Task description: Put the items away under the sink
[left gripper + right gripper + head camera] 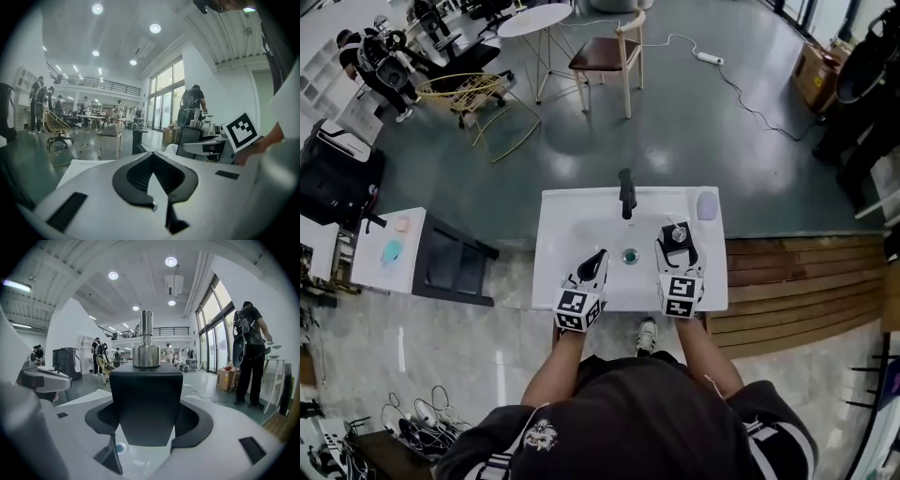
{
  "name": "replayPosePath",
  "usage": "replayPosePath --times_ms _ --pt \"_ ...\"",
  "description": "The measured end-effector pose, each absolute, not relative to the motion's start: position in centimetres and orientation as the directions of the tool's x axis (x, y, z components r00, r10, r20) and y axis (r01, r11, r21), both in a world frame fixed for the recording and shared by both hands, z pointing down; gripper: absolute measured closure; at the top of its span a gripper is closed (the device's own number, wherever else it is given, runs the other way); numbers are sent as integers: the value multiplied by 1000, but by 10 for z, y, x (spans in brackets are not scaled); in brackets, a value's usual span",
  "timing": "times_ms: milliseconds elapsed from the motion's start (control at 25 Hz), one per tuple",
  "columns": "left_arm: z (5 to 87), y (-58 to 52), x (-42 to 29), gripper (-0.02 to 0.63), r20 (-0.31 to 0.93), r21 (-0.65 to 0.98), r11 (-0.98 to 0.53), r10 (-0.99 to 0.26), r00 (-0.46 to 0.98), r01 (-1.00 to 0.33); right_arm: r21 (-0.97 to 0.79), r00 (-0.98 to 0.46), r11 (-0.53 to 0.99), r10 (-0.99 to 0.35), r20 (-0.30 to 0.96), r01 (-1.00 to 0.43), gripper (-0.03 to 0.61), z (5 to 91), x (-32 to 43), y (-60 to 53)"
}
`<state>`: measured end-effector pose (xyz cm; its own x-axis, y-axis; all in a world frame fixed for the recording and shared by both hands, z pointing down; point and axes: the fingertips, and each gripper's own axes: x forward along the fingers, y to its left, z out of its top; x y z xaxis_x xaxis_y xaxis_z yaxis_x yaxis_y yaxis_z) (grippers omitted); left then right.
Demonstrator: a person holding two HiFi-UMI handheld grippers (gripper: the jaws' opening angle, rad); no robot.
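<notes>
Only up close: black bottle (145, 404) tight in right gripper (146, 380); left gripper (152, 159) closed, empty.

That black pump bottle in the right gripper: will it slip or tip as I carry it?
The black pump bottle looks rigid with flat sides, so the right gripper probably holds it steadily. Its smooth finish could be slippery. The tall metal pump may make it top-heavy, apt to tip when set down.
</notes>
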<state>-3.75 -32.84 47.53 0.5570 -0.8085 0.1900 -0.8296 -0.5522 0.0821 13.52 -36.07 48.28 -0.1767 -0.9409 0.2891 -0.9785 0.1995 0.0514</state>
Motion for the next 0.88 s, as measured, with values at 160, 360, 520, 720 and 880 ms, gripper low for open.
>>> replayPosePath --times_ms 160,360,520,720,880 --pt "473 -301 -51 607 171 97 -576 -794 584 -812 57 -146 168 -949 281 -984 256 477 130 -330" --pt "464 -258 -77 607 141 95 -602 -780 609 -793 68 -113 134 -960 257 -989 256 465 108 -279" --pt "457 -211 -94 607 118 87 -629 -763 635 -772 77 -94 116 -964 249 -990 256 457 87 -228" --pt "450 -151 -119 607 91 82 -661 -741 666 -746 93 -85 110 -966 244 -990 256 451 59 -158" --pt "452 -110 -136 607 89 77 -676 -727 681 -733 88 -75 98 -968 241 -991 256 450 42 -109"
